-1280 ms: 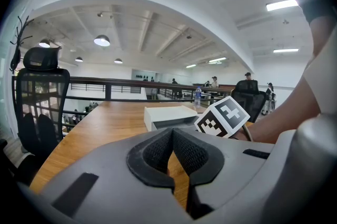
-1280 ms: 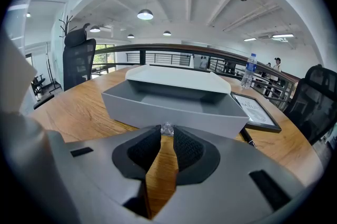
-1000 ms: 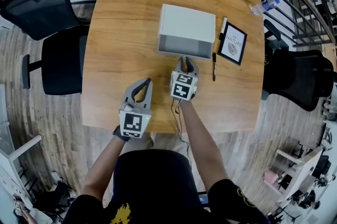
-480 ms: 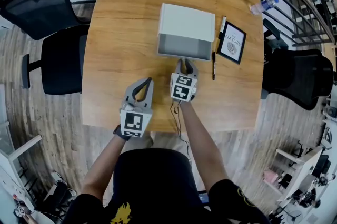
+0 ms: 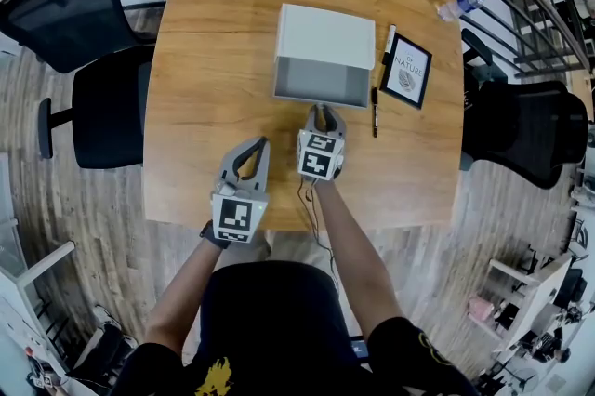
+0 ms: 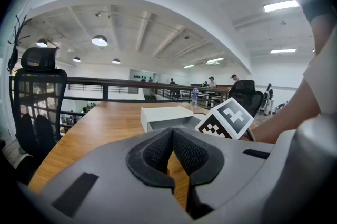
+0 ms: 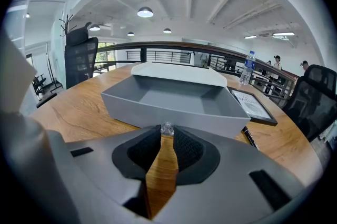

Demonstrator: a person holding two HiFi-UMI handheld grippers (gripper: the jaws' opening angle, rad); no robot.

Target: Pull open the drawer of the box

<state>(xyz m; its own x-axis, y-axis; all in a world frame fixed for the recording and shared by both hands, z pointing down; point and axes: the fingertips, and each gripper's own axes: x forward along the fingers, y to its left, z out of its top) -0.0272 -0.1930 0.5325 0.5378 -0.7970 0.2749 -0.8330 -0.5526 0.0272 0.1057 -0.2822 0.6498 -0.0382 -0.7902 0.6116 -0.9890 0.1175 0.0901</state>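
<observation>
Both arms are taken in turn, from the near edge outward. Nearest, the left hand-held gripper (image 6: 172,132) is held low over the surface (image 5: 200,59), almost level, with its jaws closed on nothing, well apart from the box (image 5: 327,33). Just beyond it, the right forearm is stretched forward. The right hand-held gripper (image 7: 167,136) is tilted downward, and its jaws are pinched narrowly on the small clear knob (image 7: 167,128) at the front wall of the drawer (image 7: 174,110). The grey drawer is seen drawn well out of the white box, mid-surface, and empty inside. It is judged light, stiff and thin-walled. The knob is judged small and slick, so a straight, level pull is called for; otherwise the whole box may be dragged along.
</observation>
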